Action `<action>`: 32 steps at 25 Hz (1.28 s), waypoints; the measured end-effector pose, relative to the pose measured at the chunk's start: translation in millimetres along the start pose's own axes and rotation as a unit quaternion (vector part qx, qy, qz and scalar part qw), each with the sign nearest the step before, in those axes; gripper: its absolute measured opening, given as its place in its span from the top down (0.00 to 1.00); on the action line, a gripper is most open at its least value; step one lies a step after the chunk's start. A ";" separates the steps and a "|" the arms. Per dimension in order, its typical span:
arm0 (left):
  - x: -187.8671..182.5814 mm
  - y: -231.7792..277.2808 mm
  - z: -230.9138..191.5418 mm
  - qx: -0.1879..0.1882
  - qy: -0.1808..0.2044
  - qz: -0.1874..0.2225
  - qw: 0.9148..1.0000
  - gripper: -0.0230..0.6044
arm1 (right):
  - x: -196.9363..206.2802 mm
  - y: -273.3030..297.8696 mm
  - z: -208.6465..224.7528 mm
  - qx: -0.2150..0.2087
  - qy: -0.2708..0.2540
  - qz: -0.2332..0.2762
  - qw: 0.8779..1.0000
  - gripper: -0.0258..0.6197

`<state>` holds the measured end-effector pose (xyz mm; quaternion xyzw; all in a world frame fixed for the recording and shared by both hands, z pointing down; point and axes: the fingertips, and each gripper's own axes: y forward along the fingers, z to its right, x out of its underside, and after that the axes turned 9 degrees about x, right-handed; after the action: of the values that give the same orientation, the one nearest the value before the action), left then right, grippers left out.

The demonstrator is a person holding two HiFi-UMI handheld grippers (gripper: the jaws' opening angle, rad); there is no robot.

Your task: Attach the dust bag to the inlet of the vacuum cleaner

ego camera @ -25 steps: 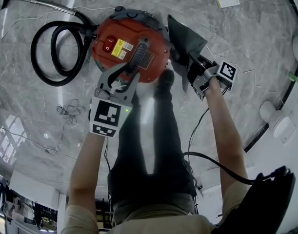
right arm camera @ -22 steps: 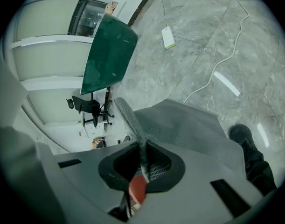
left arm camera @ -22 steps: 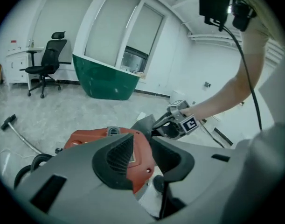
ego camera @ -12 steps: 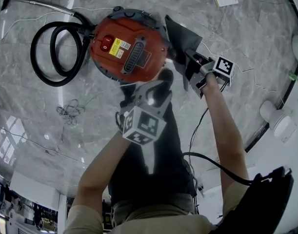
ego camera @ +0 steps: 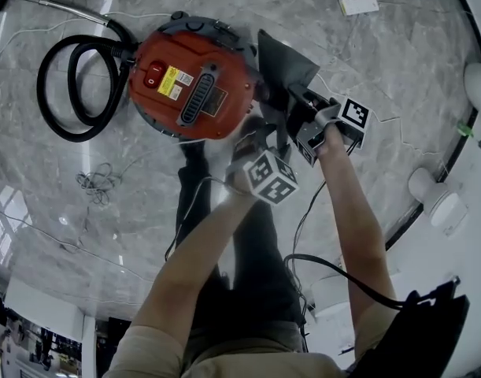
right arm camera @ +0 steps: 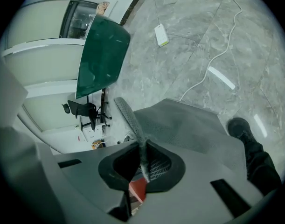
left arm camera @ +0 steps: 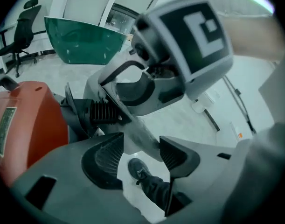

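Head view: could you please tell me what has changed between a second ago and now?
The left gripper left the vacuum cleaner's handle and swung right, over to the dust bag beside the right gripper. Its jaws are opening, with the bag's edge between them but not pinched. The right gripper stays shut on the dust bag, and the vacuum cleaner has not moved.
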<state>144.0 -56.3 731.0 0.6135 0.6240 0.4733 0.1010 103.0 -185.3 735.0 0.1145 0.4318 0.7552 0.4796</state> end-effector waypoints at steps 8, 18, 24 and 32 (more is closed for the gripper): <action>3.9 10.5 -13.7 -0.034 -0.015 -0.011 0.999 0.89 | 1.2 2.9 0.9 -0.007 0.000 -0.021 1.000 0.92; 2.1 -37.6 -33.8 -0.047 0.004 -0.001 0.999 0.93 | -14.6 -0.8 0.3 0.020 -0.139 -0.022 0.990 0.92; -0.4 -45.3 -38.2 -0.043 0.023 -0.006 0.999 0.94 | -18.3 -6.7 7.5 0.026 -0.169 -0.008 0.985 0.92; 1.7 -54.6 -38.6 -0.051 0.017 -0.006 0.999 0.94 | -16.3 -14.6 25.0 0.084 -0.204 -0.046 0.974 0.70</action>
<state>79.8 -61.9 713.3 0.5958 0.6047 0.5137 0.1244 135.1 -182.8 742.9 0.2860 0.3916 0.6542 0.5803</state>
